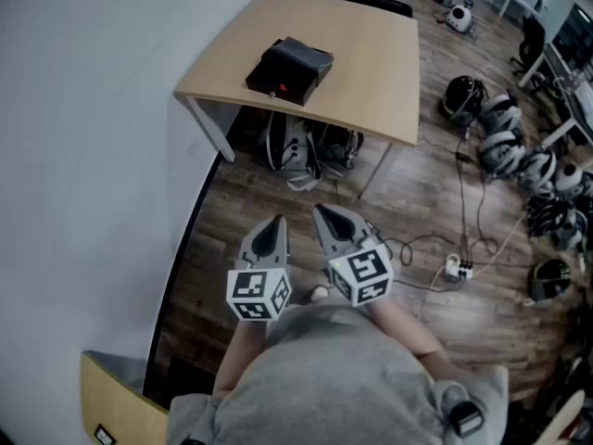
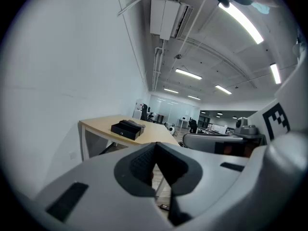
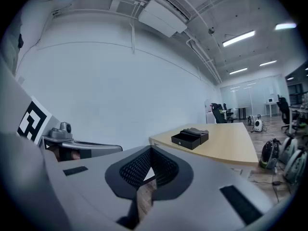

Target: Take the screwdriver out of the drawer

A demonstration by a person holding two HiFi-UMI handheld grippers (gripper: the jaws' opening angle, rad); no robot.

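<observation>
Grippers held back, drawer box not yet approached

Head view: left gripper (image 1: 275, 222) and right gripper (image 1: 324, 216) sit side by side at the person's waist, well apart from the black drawer box (image 1: 289, 70) by the table's (image 1: 371, 54) near edge, probably a ready pose. Left gripper view: jaws closed, nothing between them. Right gripper view: jaws pressed together, empty. The screwdriver is unseen, presumably inside the box.

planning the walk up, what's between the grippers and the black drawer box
Head view: bare wood floor, then bags under the table and its top up to the drawer box.
</observation>
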